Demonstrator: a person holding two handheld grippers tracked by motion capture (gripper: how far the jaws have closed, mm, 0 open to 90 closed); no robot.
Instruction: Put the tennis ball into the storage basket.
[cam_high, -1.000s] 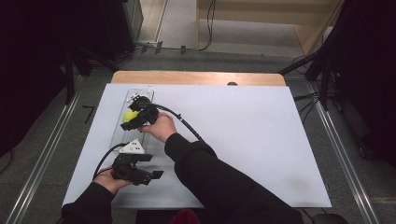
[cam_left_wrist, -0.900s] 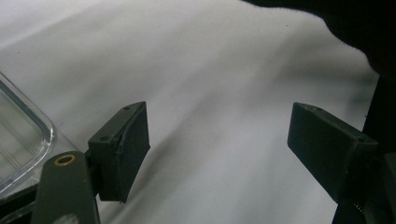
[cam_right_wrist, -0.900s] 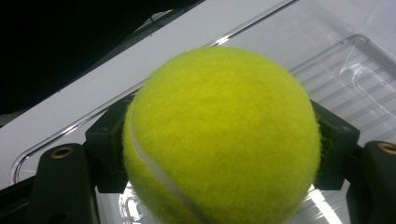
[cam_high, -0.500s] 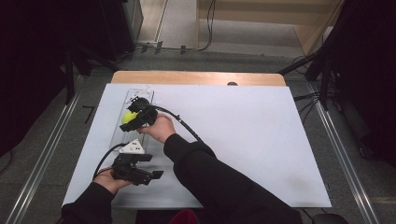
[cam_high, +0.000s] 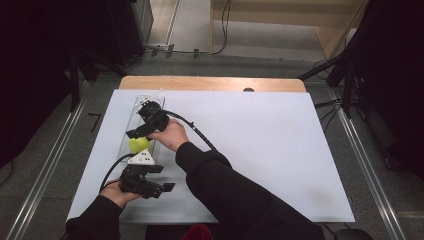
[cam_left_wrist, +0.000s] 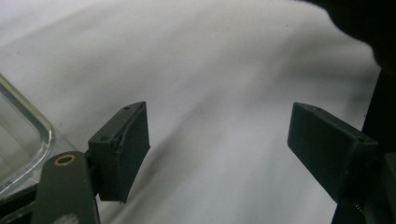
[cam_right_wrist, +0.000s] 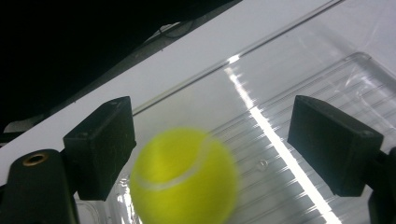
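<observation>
Released since the earlier pictures, the tennis ball (cam_right_wrist: 183, 177) no longer sits pinched between the right gripper's (cam_high: 144, 127) jaws: they have just been opening, and the ball now lies free inside the clear plastic tray (cam_high: 134, 116), slightly blurred in the right gripper view as if settling or rolling. In the high view the ball (cam_high: 139, 144) sits toward the near end of the tray, closer to the person than a second ago. The jaws now stand wide on either side of it without touching, which reads as a drop-off just completed rather than a fresh grasp. The gripper hangs above the tray, angled down into it, probably so the ball falls within the walls and cannot run off across the white table cover (cam_high: 260, 150).

That ball is all the tray holds as far as I can tell; its ribbed transparent floor is otherwise bare.

Near the table's front edge, the left gripper (cam_high: 152, 179) rests in the person's left hand, jaws spread wide with nothing between them (cam_left_wrist: 215, 144), the tray's rounded corner (cam_left_wrist: 28, 135) just beside it. It appears parked, waiting, out of the right arm's way.
</observation>
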